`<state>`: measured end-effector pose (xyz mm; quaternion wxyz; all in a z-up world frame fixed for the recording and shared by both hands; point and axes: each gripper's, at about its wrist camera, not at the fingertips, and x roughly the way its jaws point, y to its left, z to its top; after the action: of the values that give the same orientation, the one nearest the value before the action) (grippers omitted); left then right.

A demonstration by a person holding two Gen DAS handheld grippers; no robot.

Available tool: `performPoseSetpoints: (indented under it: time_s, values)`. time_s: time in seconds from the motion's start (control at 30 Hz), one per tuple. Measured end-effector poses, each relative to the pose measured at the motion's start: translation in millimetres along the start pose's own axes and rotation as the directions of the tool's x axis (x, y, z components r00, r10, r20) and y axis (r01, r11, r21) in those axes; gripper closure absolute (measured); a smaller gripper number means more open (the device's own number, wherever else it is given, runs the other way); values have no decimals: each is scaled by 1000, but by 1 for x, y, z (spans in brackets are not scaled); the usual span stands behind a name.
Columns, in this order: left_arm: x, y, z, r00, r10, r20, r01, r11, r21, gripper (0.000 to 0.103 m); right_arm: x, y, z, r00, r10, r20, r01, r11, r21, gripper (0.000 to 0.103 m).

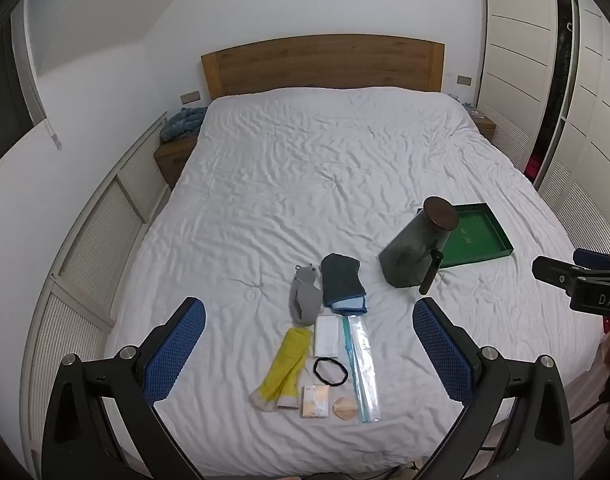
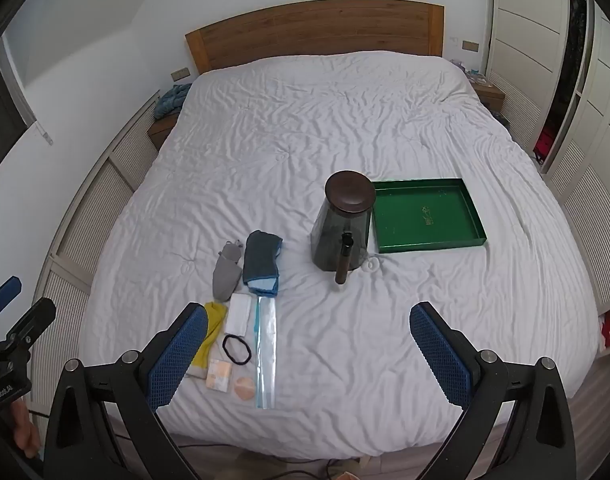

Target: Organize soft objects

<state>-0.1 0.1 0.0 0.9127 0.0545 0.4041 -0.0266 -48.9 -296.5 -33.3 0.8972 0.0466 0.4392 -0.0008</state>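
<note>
Soft things lie in a cluster on the white bed (image 1: pixel 305 184): a grey sock (image 1: pixel 303 296), a folded dark blue towel (image 1: pixel 341 284), a yellow sock (image 1: pixel 285 364), a white folded cloth (image 1: pixel 326 336), a black hair tie (image 1: pixel 330 371), a clear zip bag (image 1: pixel 361 368), a small packet (image 1: pixel 315 401) and a round puff (image 1: pixel 345 406). The same cluster shows in the right wrist view, with the towel (image 2: pixel 261 262) at its top. A green tray (image 2: pixel 425 216) lies to the right. My left gripper (image 1: pixel 309 312) is open above the cluster. My right gripper (image 2: pixel 309 316) is open and empty.
A dark glass jug (image 2: pixel 341 232) with a brown lid and handle stands next to the green tray. A wooden headboard (image 1: pixel 325 64) is at the far end. Bedside tables (image 1: pixel 173 152) flank the bed; wardrobes (image 1: pixel 545 80) stand on the right.
</note>
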Motion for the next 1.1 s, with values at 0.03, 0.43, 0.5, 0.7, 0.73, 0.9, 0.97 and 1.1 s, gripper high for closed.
performPoseSetpoints:
  time_s: [0.03,0.43,0.5,0.7,0.73,0.9,0.97,1.1]
  values:
    - [0,0,0,1000,2,3,-2,1000,1,1,0,0,0,1000,0,0,0,1000,0,0]
    - [0,1,0,1000,1,-7,-1,1000,-2,1,0,0,0,1000,2,0,-2,1000,1,0]
    - [-1,0,-1,1000,2,-8,-2,1000,-1,1,0,0,0,1000,3,-2,-3,1000,1,0]
    - [-1,-1,0,1000,-1,-10,1,1000,-2,1,0,0,0,1000,1,-1,-1,1000,1,0]
    - [-1,-3,-3,1000,-1,-8,1,1000,-1,1,0,0,0,1000,1,0,-1,1000,1,0]
    - [-2,-3,-1,1000,-1,-11,1,1000,-2,1,1,0,0,1000,0,-1,0,1000,0,0]
    - [-2,-3,-1,1000,1,-11,-1,1000,-1,1,0,0,0,1000,0,0,0,1000,-2,0]
    - [-2,-4,-2,1000,-2,-12,2,1000,0,1,0,0,0,1000,-1,1,1,1000,-1,0]
